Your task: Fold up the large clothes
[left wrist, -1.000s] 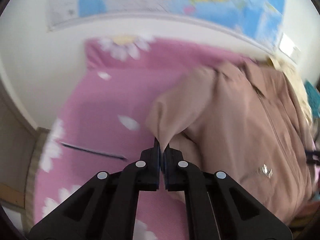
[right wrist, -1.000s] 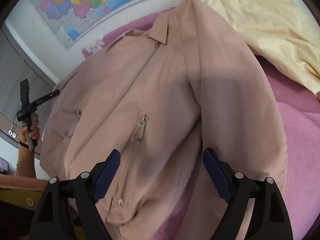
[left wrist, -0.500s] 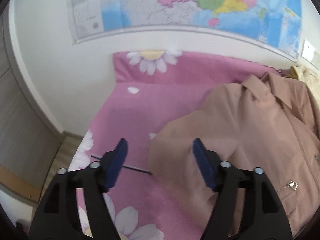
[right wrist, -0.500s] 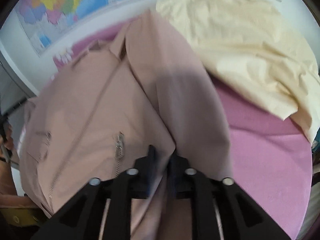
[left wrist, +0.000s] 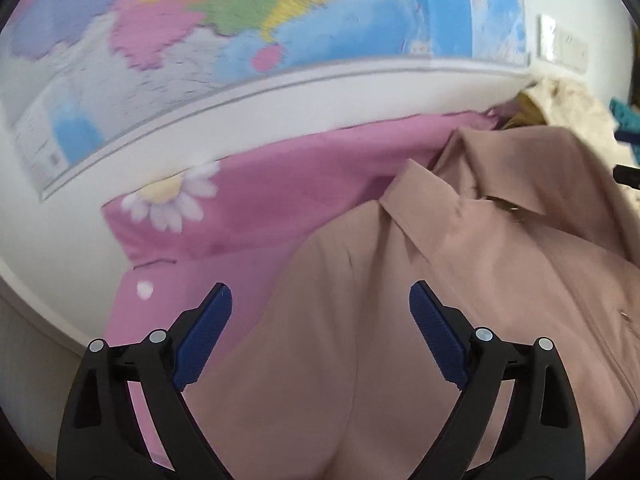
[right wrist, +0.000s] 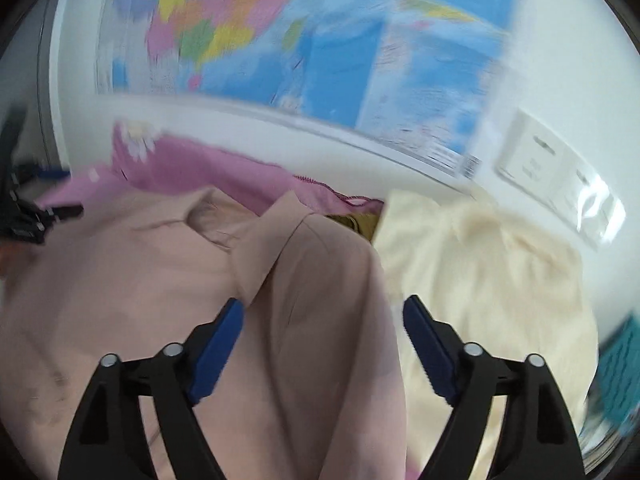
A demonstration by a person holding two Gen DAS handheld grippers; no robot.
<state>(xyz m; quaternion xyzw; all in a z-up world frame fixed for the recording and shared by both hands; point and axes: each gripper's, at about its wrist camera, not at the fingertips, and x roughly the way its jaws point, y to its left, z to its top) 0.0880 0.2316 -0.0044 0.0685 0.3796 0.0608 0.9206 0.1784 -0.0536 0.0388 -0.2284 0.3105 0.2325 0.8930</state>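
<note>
A tan zip jacket (left wrist: 420, 300) lies spread on a pink flowered bedsheet (left wrist: 280, 192), collar toward the wall. My left gripper (left wrist: 320, 312) is open and empty, its blue pads over the jacket's left shoulder. In the right wrist view the same jacket (right wrist: 200, 280) fills the lower left, collar (right wrist: 280, 236) up. My right gripper (right wrist: 324, 328) is open and empty over the jacket's right shoulder. The left gripper shows at the far left edge of the right wrist view (right wrist: 24, 216).
A cream-yellow garment (right wrist: 488, 276) lies bunched to the right of the jacket, against the wall. A coloured wall map (left wrist: 248, 28) hangs above the bed. A white wall socket (right wrist: 536, 160) sits at the right. Something teal (right wrist: 620, 372) is at the far right edge.
The left gripper let go of the sleeve and both grippers moved up toward the collar. The right gripper, shut on the jacket half a second ago, is open now.
</note>
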